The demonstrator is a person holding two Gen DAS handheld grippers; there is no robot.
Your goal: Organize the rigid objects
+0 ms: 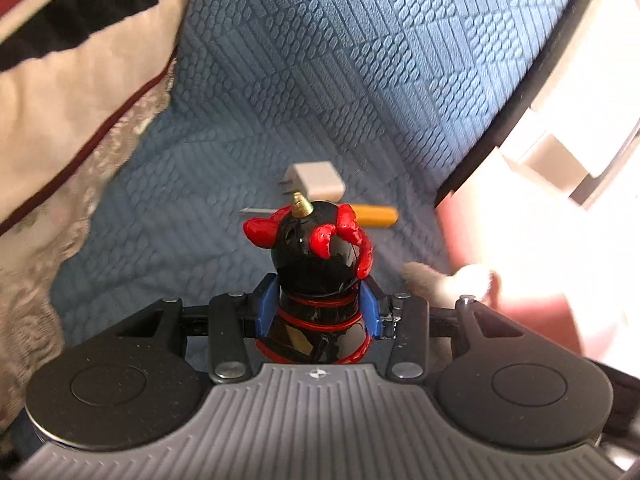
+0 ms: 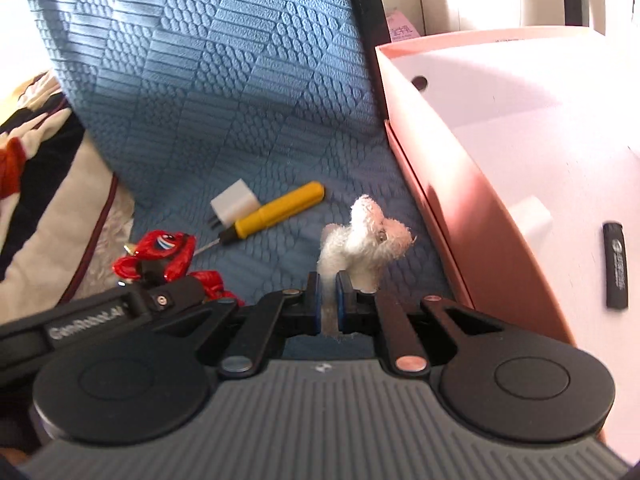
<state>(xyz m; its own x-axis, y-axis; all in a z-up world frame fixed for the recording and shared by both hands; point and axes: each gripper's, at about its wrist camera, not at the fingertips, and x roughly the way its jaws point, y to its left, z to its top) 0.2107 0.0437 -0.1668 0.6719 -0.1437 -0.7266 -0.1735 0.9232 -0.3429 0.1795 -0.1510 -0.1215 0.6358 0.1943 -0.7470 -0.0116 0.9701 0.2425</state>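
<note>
Right wrist view shows our right gripper (image 2: 329, 294) clamped on a small white plush animal (image 2: 362, 242), its blue pads pinching the lower body while the head sticks out ahead. Our left gripper (image 1: 318, 308) is closed around a glossy black figurine with red horns (image 1: 316, 264), held upright at its waist. Both loads look bound for the pink box (image 2: 448, 184) just to our right, where a black stick (image 2: 615, 266) and a white block (image 2: 530, 216) already lie. We judge it best to lift the plush clear of the box's near wall before lowering, and to keep the figurine level so its horns do not catch. Still on the blue textured cover (image 2: 224, 92) lie a white plug adapter (image 2: 234, 202) touching a yellow-handled screwdriver (image 2: 276, 212). A striped cushion (image 1: 76, 80) crowds the left side.
</note>
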